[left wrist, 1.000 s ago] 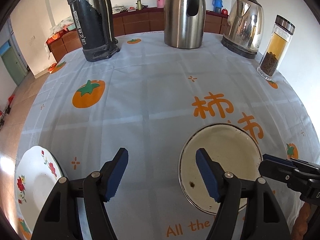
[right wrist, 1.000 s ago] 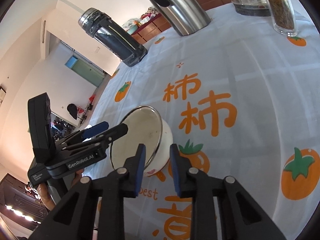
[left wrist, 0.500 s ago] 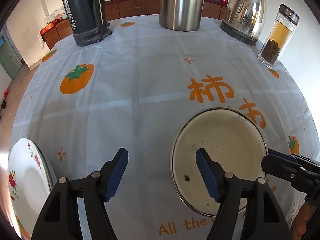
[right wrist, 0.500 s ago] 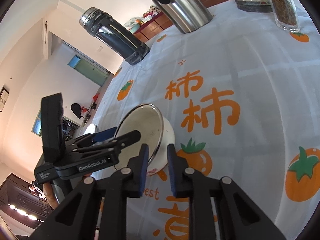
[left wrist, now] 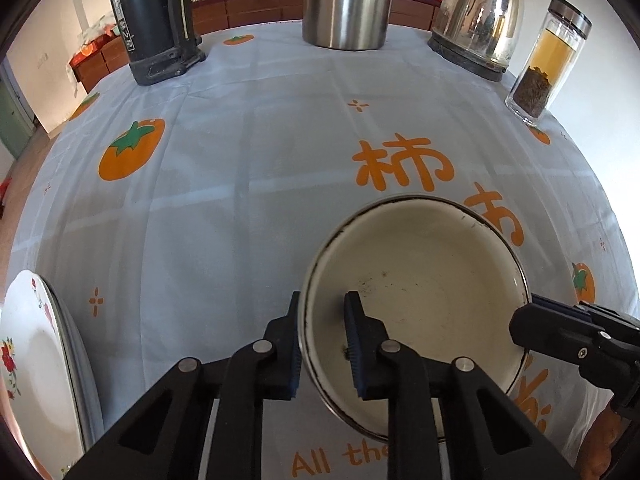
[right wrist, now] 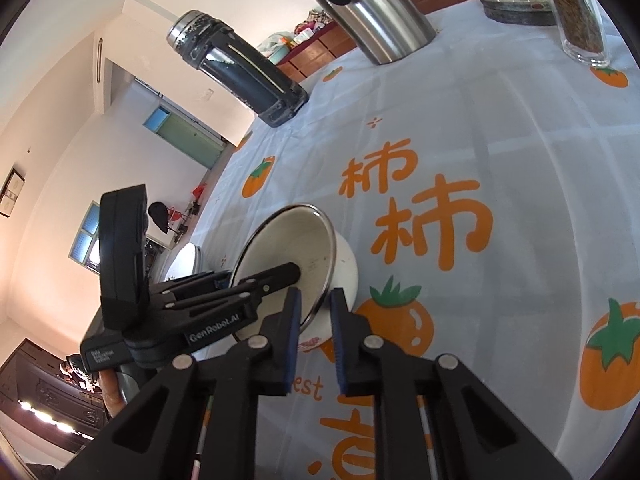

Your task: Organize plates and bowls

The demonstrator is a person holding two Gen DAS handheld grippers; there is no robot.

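A cream enamel bowl (left wrist: 420, 300) with a dark rim stands on the persimmon-print tablecloth. My left gripper (left wrist: 322, 340) straddles its left rim, one blue pad inside, one outside. Its jaws are closing onto the wall. In the right wrist view the right gripper (right wrist: 316, 320) has the bowl's (right wrist: 288, 240) near rim between its pads, its jaws closing too. The left gripper (right wrist: 256, 280) shows there at the bowl's far side. The right gripper's fingers (left wrist: 560, 332) reach in at the bowl's right edge. White floral plates (left wrist: 32, 360) lie stacked at the table's left edge.
Along the far side stand a black thermos (left wrist: 152, 20), a steel jug (left wrist: 344, 4), an electric kettle (left wrist: 476, 20) and a glass tea bottle (left wrist: 548, 60). The tablecloth (left wrist: 240, 160) spreads bare between them and the bowl. The plates (right wrist: 188, 256) show behind the left gripper.
The left gripper came down closer over the bowl and its jaws went from wide open to closed over the left rim. The right gripper's jaws narrowed onto the rim.
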